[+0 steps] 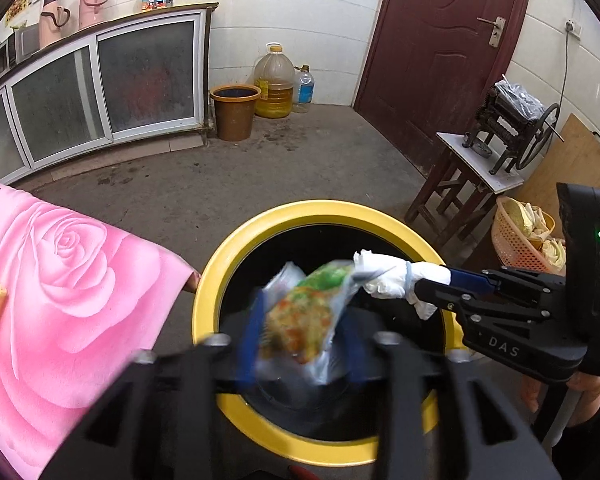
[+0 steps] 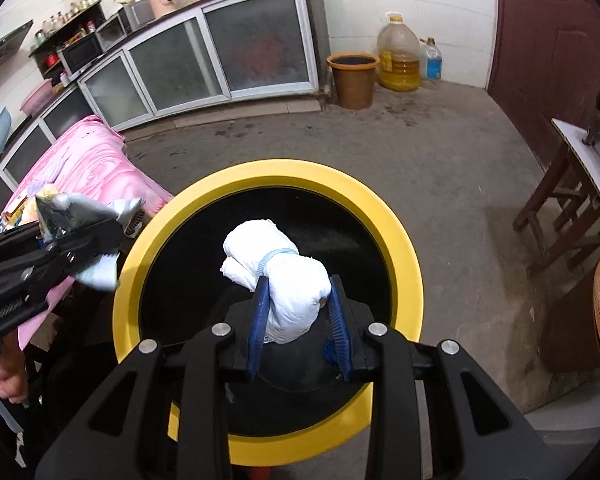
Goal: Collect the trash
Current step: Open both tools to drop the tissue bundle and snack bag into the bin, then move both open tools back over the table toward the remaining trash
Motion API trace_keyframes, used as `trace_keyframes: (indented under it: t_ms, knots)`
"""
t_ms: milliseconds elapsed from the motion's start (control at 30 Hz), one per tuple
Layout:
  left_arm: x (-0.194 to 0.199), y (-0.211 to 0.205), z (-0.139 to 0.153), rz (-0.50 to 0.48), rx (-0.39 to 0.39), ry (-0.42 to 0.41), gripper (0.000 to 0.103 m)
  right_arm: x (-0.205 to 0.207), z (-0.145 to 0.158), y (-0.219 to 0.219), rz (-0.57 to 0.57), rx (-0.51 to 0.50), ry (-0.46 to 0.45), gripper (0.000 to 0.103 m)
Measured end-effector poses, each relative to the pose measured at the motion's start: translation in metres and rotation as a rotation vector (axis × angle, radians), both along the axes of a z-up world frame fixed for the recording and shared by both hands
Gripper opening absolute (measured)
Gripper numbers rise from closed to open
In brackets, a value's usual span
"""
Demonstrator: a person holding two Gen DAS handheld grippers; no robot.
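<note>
A yellow-rimmed bin [image 1: 236,252] with a black inside stands right below both grippers; it also shows in the right wrist view [image 2: 404,240]. My left gripper [image 1: 300,332] is over the bin mouth with a blurred green and orange snack wrapper [image 1: 304,316] between its blue fingers; whether they still grip it is unclear. My right gripper [image 2: 298,304] is shut on a rolled white bundle [image 2: 288,276] tied with a blue band, held over the bin. From the left wrist view the right gripper [image 1: 416,280] reaches in from the right.
A table with a pink rose cloth [image 1: 60,280] stands left of the bin. A brown bucket [image 1: 234,112], oil jug [image 1: 274,82] and bottle stand by the far wall. A stool with a hand-crank machine [image 1: 508,132] and an orange basket [image 1: 516,240] are on the right.
</note>
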State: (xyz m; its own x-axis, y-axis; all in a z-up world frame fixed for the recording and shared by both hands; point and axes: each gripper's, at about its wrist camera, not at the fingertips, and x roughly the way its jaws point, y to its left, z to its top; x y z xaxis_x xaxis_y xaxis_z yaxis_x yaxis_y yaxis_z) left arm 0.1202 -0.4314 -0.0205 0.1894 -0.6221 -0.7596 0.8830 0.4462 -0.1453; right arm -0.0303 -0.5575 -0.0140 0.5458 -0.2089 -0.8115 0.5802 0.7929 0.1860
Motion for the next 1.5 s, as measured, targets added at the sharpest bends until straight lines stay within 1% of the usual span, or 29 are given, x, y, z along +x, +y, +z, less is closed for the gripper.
trace_keyframes:
  t_ms: [33, 67, 133, 167, 200, 267, 300, 367, 533, 633, 733, 800, 833, 900, 933, 1000, 1067, 1133, 1200, 1233, 1333, 1400, 1500]
  knots:
    - [0.0, 0.002, 0.001, 0.014, -0.007, -0.007, 0.062, 0.0, -0.001, -0.002, -0.008, 0.006, 0.005, 0.037]
    - [0.0, 0.002, 0.003, 0.021, -0.014, -0.011, 0.066, -0.001, -0.001, -0.004, -0.022, 0.008, 0.004, 0.044]
    - [0.002, 0.005, 0.003, 0.034, -0.025, -0.003, 0.072, -0.004, 0.001, -0.006, -0.042, 0.008, -0.005, 0.051]
    - [0.003, 0.006, 0.004, 0.048, -0.027, -0.001, 0.082, -0.005, 0.001, -0.007, -0.05, 0.007, -0.003, 0.051]
    - [0.006, 0.01, 0.005, 0.071, -0.036, 0.002, 0.084, -0.005, 0.002, -0.008, -0.057, 0.005, -0.002, 0.051]
    - [0.009, 0.017, 0.008, 0.089, -0.057, 0.013, 0.085, -0.009, 0.005, -0.009, -0.069, 0.008, -0.013, 0.051]
    - [0.01, 0.021, 0.01, 0.101, -0.066, 0.011, 0.09, -0.011, 0.006, -0.008, -0.073, 0.007, -0.017, 0.051]
    - [0.011, 0.03, 0.016, 0.135, -0.078, -0.019, 0.092, -0.013, 0.01, -0.006, -0.078, -0.013, -0.018, 0.051]
    - [0.01, 0.053, 0.037, 0.164, -0.116, -0.074, 0.093, -0.017, 0.023, -0.001, -0.084, -0.016, -0.054, 0.051]
    - [0.011, 0.078, 0.054, 0.191, -0.139, -0.091, 0.093, -0.018, 0.036, 0.009, -0.066, -0.042, -0.1, 0.051]
    - [0.015, 0.114, 0.072, 0.218, -0.166, -0.124, 0.093, -0.012, 0.05, 0.027, -0.008, -0.051, -0.163, 0.051]
    - [0.017, 0.141, 0.085, 0.252, -0.173, -0.176, 0.095, -0.005, 0.058, 0.04, 0.033, -0.068, -0.191, 0.051]
    - [0.018, 0.16, 0.092, 0.28, -0.172, -0.212, 0.095, 0.001, 0.063, 0.049, 0.064, -0.077, -0.212, 0.051]
    - [0.021, 0.187, 0.103, 0.31, -0.175, -0.244, 0.095, 0.014, 0.072, 0.065, 0.111, -0.089, -0.236, 0.051]
    - [0.023, 0.208, 0.108, 0.339, -0.173, -0.263, 0.095, 0.022, 0.076, 0.075, 0.138, -0.09, -0.252, 0.051]
    - [0.025, 0.238, 0.116, 0.386, -0.161, -0.285, 0.095, 0.036, 0.083, 0.093, 0.194, -0.085, -0.282, 0.052]
    - [0.027, 0.273, 0.121, 0.438, -0.147, -0.314, 0.095, 0.05, 0.089, 0.112, 0.248, -0.094, -0.293, 0.053]
    - [0.027, 0.313, 0.122, 0.52, -0.111, -0.371, 0.095, 0.065, 0.095, 0.132, 0.302, -0.101, -0.302, 0.053]
    - [0.029, 0.346, 0.12, 0.583, -0.071, -0.402, 0.095, 0.08, 0.099, 0.153, 0.36, -0.1, -0.301, 0.053]
    - [0.031, 0.364, 0.119, 0.62, -0.054, -0.406, 0.095, 0.088, 0.101, 0.163, 0.389, -0.1, -0.303, 0.053]
    - [0.038, 0.408, 0.113, 0.703, -0.024, -0.38, 0.095, 0.108, 0.104, 0.19, 0.452, -0.106, -0.292, 0.054]
    - [0.046, 0.432, 0.109, 0.743, 0.009, -0.373, 0.095, 0.118, 0.102, 0.206, 0.486, -0.108, -0.286, 0.054]
    - [0.051, 0.456, 0.1, 0.785, 0.049, -0.369, 0.095, 0.139, 0.1, 0.227, 0.533, -0.124, -0.267, 0.054]
